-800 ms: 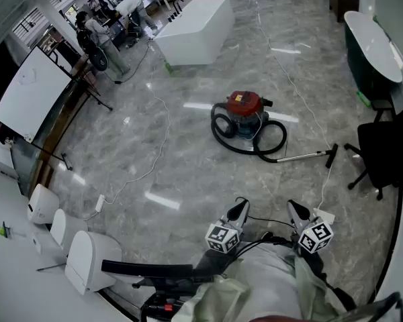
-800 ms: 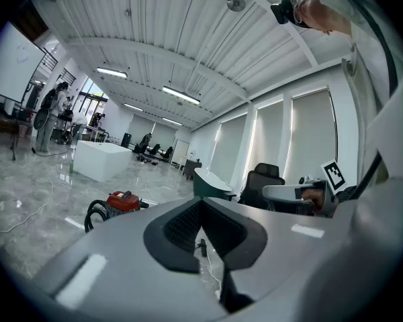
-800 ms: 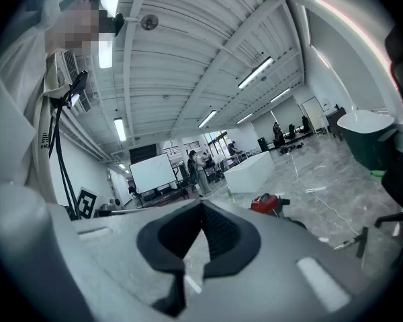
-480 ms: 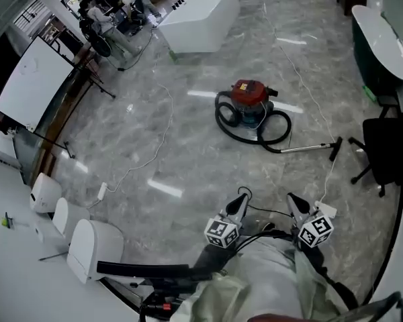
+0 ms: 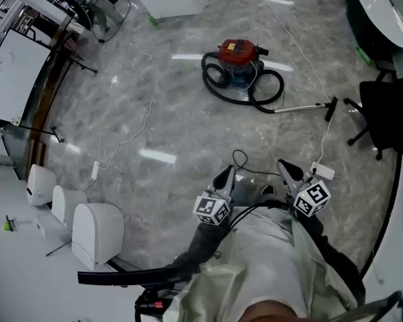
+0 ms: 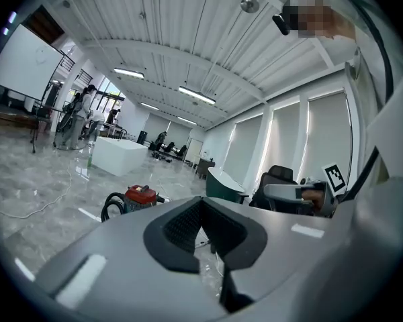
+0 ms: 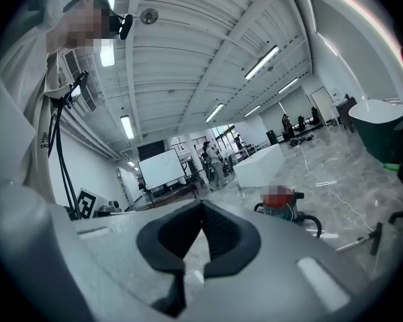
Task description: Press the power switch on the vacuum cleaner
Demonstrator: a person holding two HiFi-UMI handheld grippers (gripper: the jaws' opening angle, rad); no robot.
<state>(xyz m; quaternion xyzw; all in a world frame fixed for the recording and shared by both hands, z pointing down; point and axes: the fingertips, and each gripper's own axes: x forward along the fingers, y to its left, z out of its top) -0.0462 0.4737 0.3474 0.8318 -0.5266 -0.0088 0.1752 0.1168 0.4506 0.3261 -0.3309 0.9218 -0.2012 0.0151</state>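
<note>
The vacuum cleaner has a red lid and a teal body. It stands on the grey marble floor far ahead of me, with its black hose coiled round it and its metal wand lying to the right. My left gripper and right gripper are held side by side close to my body, well short of the vacuum. Both are shut on nothing. The vacuum cleaner shows small at the left in the left gripper view. In the right gripper view the vacuum cleaner is beyond the jaws.
A white cable runs across the floor to a power strip at left. Another power strip lies by my right gripper. A black office chair and a dark tub stand right. White bins stand near left.
The vacuum cleaner has moved higher and slightly left in the head view. Both grippers sit higher in the frame, still side by side and shut.
</note>
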